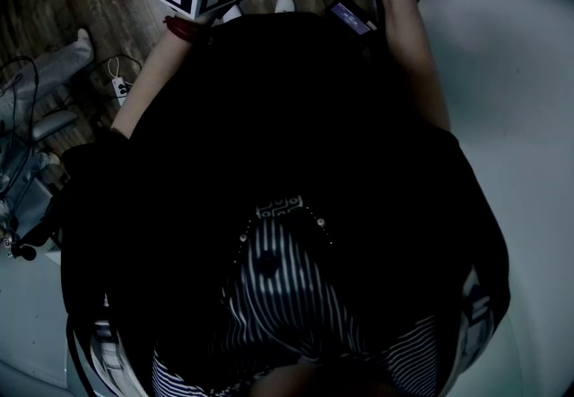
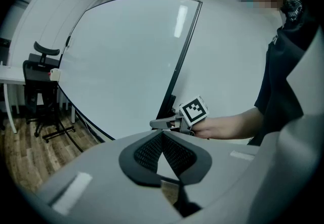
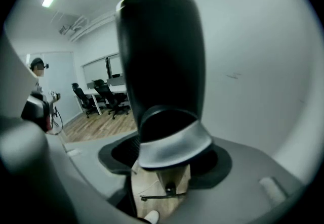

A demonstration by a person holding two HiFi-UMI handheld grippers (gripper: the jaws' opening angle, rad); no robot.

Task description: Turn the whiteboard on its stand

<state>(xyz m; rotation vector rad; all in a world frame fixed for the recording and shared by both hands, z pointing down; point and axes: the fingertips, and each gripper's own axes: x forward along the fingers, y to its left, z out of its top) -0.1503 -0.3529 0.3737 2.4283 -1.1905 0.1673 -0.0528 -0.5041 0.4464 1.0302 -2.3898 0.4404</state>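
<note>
Left gripper view: whiteboard (image 2: 126, 66) held at its edge

The big whiteboard stands tilted above the wood floor (image 2: 30, 162). The right claw (image 3: 170, 157) is clamped on its black frame (image 3: 162, 56). The left claw (image 2: 162, 134) is empty, its 2 tips together.

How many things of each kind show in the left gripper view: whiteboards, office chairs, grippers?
whiteboard: 1
black office chair: 1
grippers: 2, the left gripper and the right gripper
Total: 4
</note>
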